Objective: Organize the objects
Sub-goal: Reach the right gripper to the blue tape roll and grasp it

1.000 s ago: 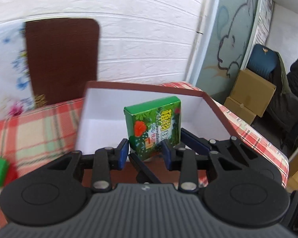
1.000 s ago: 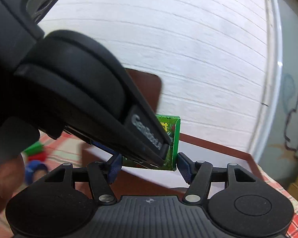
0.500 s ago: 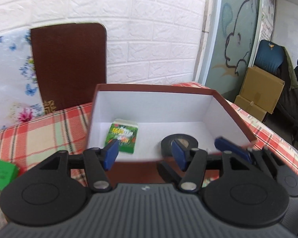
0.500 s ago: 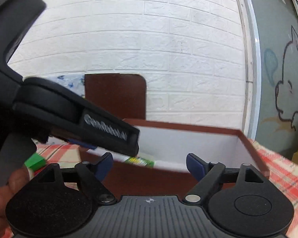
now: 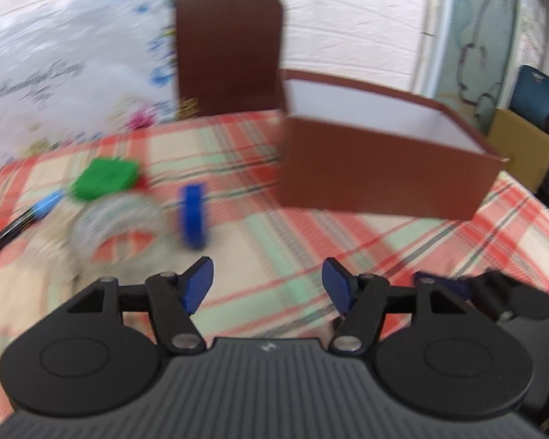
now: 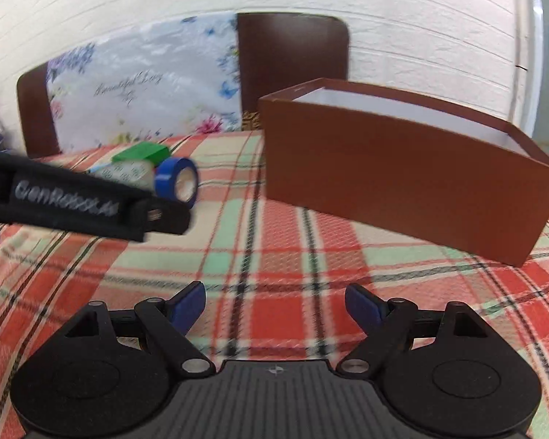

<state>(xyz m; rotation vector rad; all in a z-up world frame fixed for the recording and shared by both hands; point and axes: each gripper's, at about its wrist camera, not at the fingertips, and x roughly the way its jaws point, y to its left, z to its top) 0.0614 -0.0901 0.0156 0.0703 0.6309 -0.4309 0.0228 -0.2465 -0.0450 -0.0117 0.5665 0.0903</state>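
The left wrist view is motion-blurred but alone shows a marker pen with a light blue cap lying at the far left of the plaid-clothed counter, and cardboard cartons on the floor off to the right. The right wrist view is sharper and alone shows the left gripper's black body crossing its left side, printed "GenRobot.AI" in pale letters. It also catches cursive writing, roughly "Beautiful Day", on the floral cloth draped over a brown chair back.

Both views show the brown open-topped box with a white interior standing on the right of the counter; its contents are hidden by the near wall. Well left of it lie a green carton, a clear tape roll and a blue tape roll standing on edge, close together.

The left gripper has its blue-padded jaws spread wide, holding nothing. The right gripper is likewise spread wide and empty above the cloth.
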